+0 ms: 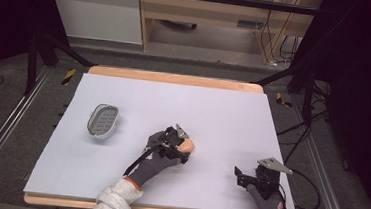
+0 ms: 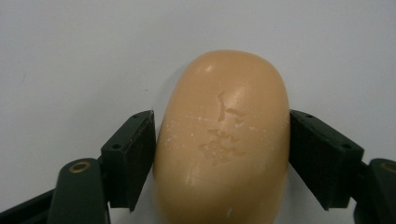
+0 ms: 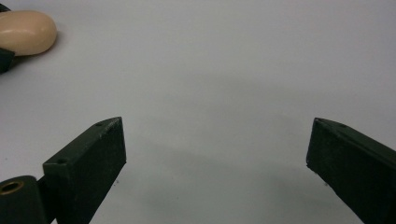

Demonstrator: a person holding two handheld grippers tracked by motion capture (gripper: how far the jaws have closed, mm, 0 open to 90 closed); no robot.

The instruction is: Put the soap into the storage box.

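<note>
Right now the left gripper (image 2: 219, 140) has a tan oval bar of soap (image 2: 222, 140) between its two black jaws, which press on the bar's long flanks; the soap's long axis runs straight along the gripper's line of sight, its rounded far end pointing away from the hand. From the high view, the soap (image 1: 188, 146) lies on the white tabletop (image 1: 223, 112) near its middle, and seems to rest on the surface rather than hang above it, though I cannot be certain. The soap dish (image 1: 103, 120), a pale oval tray with a ribbed grey insert, sits up and to the left of the soap, well apart, with bare tabletop between them and nothing in the way. Its long axis is tilted, roughly in line with the path from the soap. The left hand is clearly the nearer one for a carry to that dish. The right gripper (image 1: 246, 177) rests down and to the right of the soap, jaws spread wide over bare tabletop, grasping nothing; from its own view the soap (image 3: 25, 31) lies far off.
</note>
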